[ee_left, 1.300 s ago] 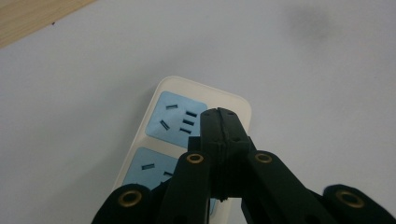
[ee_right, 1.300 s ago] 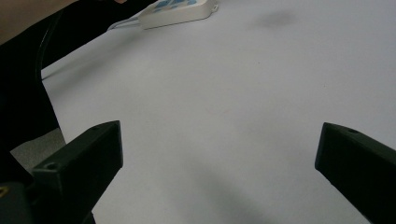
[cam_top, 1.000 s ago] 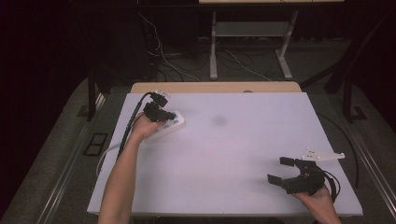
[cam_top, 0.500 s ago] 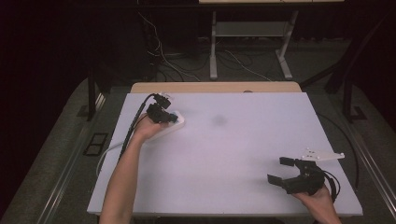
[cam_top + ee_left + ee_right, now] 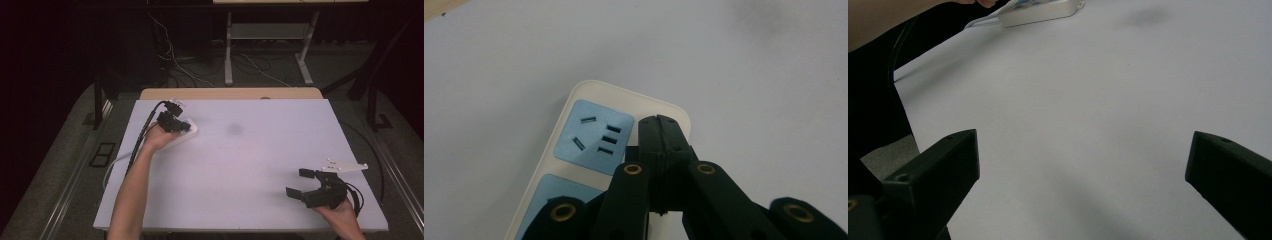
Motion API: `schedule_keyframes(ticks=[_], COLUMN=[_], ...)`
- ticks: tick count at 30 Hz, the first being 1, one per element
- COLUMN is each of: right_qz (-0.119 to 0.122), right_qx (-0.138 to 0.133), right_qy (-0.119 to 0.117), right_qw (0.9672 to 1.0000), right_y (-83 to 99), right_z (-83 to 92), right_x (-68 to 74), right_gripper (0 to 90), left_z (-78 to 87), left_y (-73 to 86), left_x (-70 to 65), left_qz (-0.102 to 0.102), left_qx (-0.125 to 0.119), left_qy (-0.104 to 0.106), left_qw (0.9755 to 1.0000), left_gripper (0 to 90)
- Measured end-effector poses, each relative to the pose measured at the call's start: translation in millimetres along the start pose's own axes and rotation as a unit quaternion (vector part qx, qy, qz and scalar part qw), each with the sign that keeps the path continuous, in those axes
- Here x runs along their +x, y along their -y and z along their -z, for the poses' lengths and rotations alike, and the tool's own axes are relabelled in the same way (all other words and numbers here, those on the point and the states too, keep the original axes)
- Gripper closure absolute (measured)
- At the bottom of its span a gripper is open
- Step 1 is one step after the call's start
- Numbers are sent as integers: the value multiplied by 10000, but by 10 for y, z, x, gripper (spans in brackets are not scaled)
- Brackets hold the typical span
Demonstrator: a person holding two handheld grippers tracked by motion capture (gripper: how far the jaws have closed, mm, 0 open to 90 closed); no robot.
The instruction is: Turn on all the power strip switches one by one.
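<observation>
We are looking down on the white table [image 5: 240, 165], and the left gripper [image 5: 176, 123] is sitting at its far left corner, right over the power strip [image 5: 186, 131]. In the left gripper view the jaws are pressing flat against each other, nothing between them, and their tip [image 5: 663, 131] is hovering over the white rim of the power strip [image 5: 594, 135], just beside the end blue socket [image 5: 594, 137]; whether the tip is touching the plastic, we cannot tell. A second blue socket [image 5: 555, 192] is peeking out beneath the gripper's linkage. The strip is lying flat, its white cord [image 5: 112, 167] running back toward the near left edge beside the person's forearm.

Over at the near right corner, the right gripper [image 5: 301, 184] is resting in the hand, well apart from the strip. Its jaws are standing wide apart with bare table between them. In the right gripper view we are seeing the power strip [image 5: 1040, 12] far off at the top.
</observation>
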State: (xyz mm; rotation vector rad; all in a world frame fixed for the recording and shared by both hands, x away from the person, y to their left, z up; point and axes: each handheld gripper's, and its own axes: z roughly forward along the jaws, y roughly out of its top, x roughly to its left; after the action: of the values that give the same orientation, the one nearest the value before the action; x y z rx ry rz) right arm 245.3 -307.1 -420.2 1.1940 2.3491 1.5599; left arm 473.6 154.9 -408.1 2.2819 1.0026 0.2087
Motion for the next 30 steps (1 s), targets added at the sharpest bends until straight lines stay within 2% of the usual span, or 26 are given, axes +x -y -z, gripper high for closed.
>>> schedule_keyframes(ticks=[13, 18, 26, 30], right_qz=[-12, -5, -14, -16], right_qx=[21, 4, -24, -20], right_qy=[11, 15, 26, 36], right_qw=[10000, 10000, 10000, 10000], right_y=[5, 6, 7, 6], right_z=[1, 12, 31, 28], right_x=[-10, -10, -12, -16], right_gripper=[7, 7, 7, 7], left_z=[-13, -24, -22, -23], left_y=[13, 11, 26, 25], left_x=[12, -20, 1, -11], left_qz=[6, -103, 40, -43], left_qx=[3, 51, -14, -18], left_qy=[78, -30, 33, -12], left_qw=[10000, 9999, 10000, 10000], left_gripper=[900, 900, 900, 900])
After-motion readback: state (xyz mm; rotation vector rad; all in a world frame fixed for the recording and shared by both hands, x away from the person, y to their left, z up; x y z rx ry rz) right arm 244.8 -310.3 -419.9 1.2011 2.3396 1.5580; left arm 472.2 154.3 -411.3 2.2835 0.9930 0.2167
